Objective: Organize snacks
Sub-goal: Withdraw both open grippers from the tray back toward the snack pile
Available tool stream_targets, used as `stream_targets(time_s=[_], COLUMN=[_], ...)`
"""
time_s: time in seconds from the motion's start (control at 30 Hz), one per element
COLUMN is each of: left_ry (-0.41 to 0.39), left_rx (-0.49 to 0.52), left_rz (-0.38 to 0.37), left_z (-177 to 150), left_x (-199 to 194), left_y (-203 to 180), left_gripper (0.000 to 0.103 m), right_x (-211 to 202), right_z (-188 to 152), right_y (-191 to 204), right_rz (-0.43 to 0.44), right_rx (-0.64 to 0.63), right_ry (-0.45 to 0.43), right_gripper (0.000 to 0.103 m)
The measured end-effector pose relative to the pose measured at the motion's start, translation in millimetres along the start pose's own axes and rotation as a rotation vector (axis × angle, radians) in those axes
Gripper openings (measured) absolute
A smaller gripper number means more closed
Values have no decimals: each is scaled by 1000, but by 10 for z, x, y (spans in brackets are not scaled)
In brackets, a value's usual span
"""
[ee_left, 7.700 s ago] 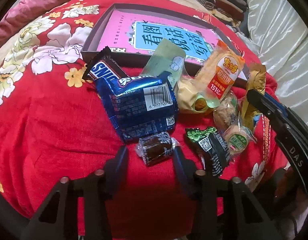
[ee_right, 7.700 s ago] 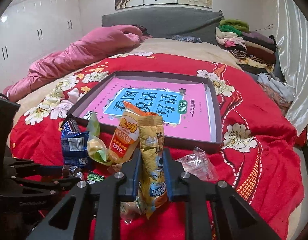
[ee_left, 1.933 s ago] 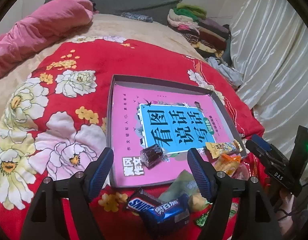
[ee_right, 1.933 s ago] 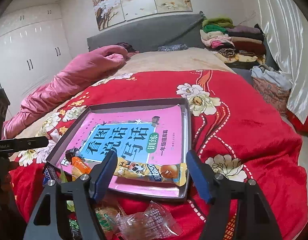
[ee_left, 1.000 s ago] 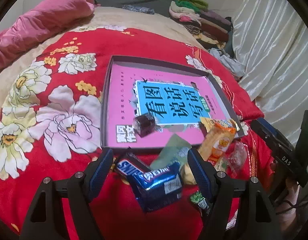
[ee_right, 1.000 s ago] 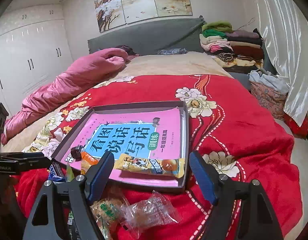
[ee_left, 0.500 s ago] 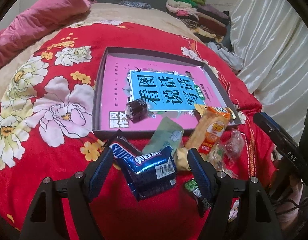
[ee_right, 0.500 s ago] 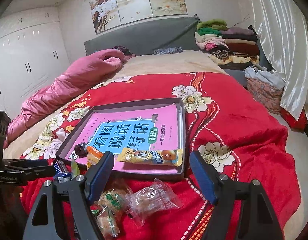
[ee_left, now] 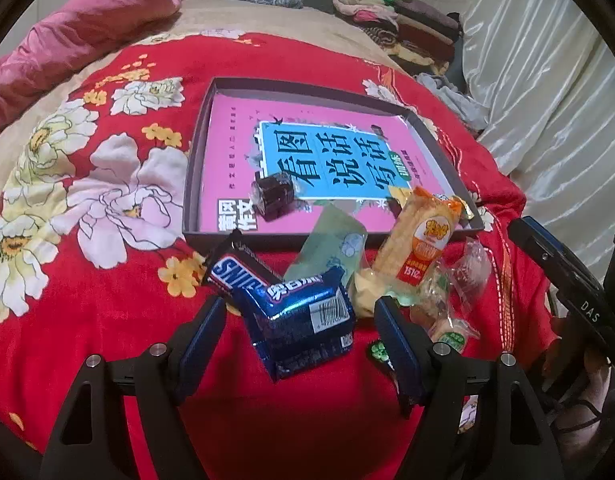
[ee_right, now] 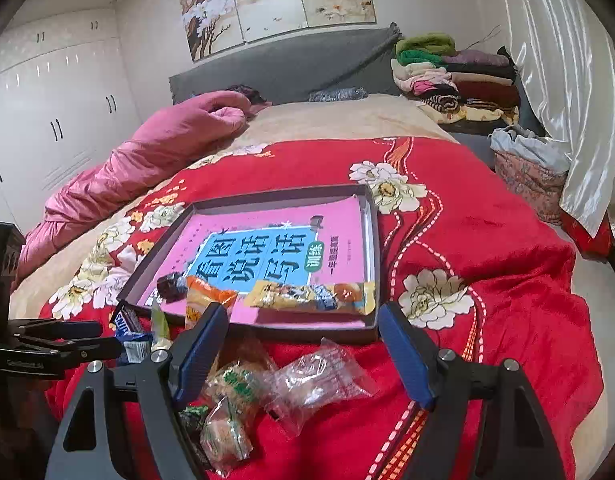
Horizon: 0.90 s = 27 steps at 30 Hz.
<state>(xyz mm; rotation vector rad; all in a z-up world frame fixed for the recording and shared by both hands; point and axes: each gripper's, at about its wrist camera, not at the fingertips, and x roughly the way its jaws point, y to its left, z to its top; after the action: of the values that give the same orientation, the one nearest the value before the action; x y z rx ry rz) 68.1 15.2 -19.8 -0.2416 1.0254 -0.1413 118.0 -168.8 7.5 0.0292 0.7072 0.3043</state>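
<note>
Left tool spread wide, gripping nothing, straddling the blue cookie pack on the bed beside the tray; right tool also agape above the clear wrapper; I should descend squarely, pinch the pack's body, avoid the Snickers beneath.

Bedroom w/ a big bed, red floral blanket, pink duvet bunched on the left. Grey headboard, flower painting above. White wardrobe left, shiny white curtains right, folded clothes stacked nearby.
</note>
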Motion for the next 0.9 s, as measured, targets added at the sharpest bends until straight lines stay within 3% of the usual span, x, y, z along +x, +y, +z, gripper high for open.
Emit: stream_targets(time_s=[0.47, 0.9], left_ry=[49, 47], left_rx=[7, -36], left_rz=[27, 50], left_z=[-154, -216], left_x=[112, 122], left_y=[-98, -88], left_gripper=[78, 78], right_x=[-23, 82], right_z=[-160, -238], right_y=[-1, -65], right_rz=[-2, -40], right_rx=[49, 77], right_ry=[69, 137], right_gripper=[78, 78])
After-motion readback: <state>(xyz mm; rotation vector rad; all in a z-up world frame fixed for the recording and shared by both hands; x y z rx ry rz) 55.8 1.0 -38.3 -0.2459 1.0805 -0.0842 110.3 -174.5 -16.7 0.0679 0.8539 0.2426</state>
